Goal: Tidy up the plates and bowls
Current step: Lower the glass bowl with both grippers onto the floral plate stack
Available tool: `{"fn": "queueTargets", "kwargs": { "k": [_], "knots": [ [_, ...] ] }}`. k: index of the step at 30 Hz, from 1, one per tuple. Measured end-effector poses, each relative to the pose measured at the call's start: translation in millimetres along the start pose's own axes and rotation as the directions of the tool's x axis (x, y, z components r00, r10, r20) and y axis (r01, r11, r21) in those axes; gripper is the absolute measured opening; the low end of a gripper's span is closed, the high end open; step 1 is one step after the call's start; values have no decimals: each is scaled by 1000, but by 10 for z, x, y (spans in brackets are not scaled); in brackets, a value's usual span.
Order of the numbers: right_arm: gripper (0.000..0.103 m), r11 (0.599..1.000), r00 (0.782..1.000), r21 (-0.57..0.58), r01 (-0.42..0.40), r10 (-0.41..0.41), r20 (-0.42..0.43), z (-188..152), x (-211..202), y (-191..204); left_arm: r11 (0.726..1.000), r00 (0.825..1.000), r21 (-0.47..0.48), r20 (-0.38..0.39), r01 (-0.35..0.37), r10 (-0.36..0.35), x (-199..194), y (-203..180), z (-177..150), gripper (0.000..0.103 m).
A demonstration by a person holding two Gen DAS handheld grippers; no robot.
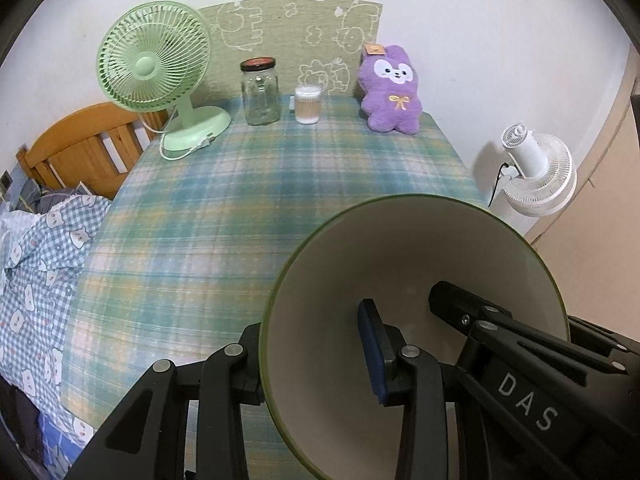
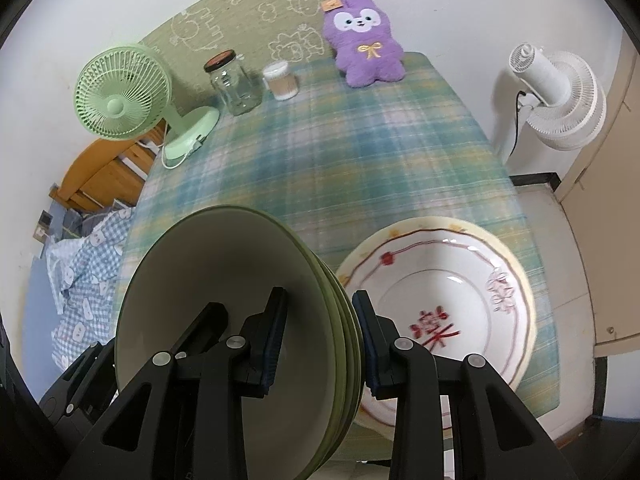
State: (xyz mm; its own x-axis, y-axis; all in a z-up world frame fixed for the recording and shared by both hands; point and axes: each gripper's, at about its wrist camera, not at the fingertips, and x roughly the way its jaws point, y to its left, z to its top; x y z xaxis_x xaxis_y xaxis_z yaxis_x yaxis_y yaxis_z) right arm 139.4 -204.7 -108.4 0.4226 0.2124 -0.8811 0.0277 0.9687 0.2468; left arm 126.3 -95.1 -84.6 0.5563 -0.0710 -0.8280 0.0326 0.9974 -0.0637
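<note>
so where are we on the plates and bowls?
Done: green bowls look nested. In hand: left gripper and right gripper each clamp a rim, stack off the plaid cloth. Left: set it down; patterned plate lies apart.

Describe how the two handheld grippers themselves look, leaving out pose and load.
Both the left gripper and the right gripper are matte black linkage frames with silver round rivets at the joints and flat fingers faced with dark blue ribbed pads. White letters "DAS" mark one black body seen in the left view. No hands, sleeves or cables show.
</note>
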Motion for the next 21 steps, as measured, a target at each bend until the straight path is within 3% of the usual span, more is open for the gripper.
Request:
{"fn": "queueTargets", "kwargs": {
  "k": [21],
  "knots": [
    [37, 999, 999, 18, 37, -37, -24, 99, 13, -777, 1000, 999, 0, -30, 24, -24, 266, -764, 4, 35]
  ]
}}
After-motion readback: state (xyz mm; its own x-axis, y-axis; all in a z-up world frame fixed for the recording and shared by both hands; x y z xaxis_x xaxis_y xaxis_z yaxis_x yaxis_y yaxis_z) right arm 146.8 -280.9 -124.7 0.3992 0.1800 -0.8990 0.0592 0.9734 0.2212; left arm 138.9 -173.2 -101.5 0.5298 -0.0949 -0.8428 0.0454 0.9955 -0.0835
